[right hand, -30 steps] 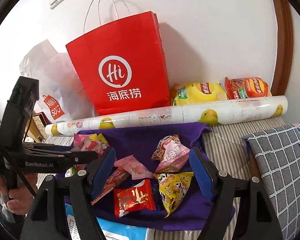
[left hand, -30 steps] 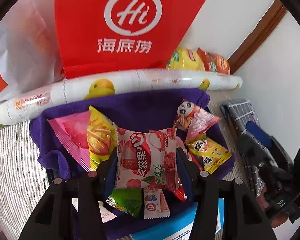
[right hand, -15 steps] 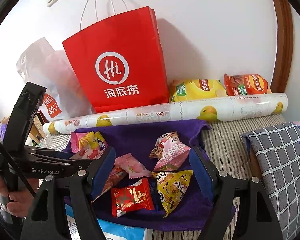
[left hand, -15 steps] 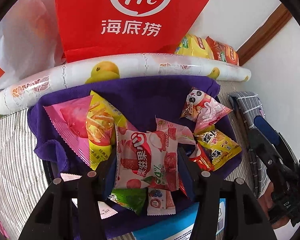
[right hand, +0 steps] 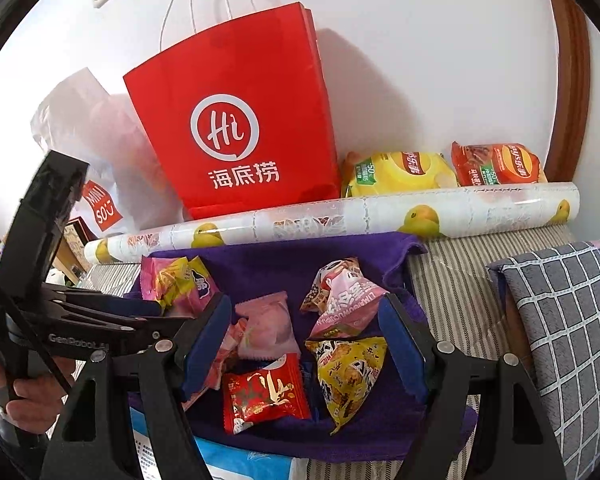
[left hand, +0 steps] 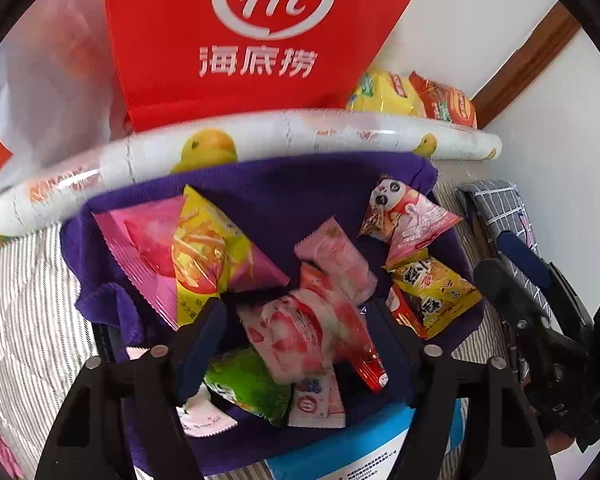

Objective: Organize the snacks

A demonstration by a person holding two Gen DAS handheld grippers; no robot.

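Note:
A purple cloth (left hand: 284, 196) lies spread with several snack packets on it. My left gripper (left hand: 300, 340) points down over it with its jaws opening. A blurred white-and-red strawberry packet (left hand: 296, 332) lies tilted between the pads, which do not touch it, on top of a green packet (left hand: 248, 384). Beside it lie a pink-and-yellow packet (left hand: 196, 252), a panda packet (left hand: 404, 220) and a yellow packet (left hand: 432, 292). My right gripper (right hand: 304, 340) hangs open above a red packet (right hand: 264, 392) and the yellow packet (right hand: 348, 372), holding nothing.
A red paper bag (right hand: 236, 120) and a white plastic bag (right hand: 88, 128) stand against the wall. In front lies a duck-print roll (right hand: 340, 220), with two crisp bags (right hand: 396, 172) behind it. A checked cushion (right hand: 564, 328) sits right, a blue-white box (right hand: 240, 464) near.
The left jaws have widened and let go of the strawberry packet, which has dropped and tilted onto the pile. The right gripper has hardly moved.

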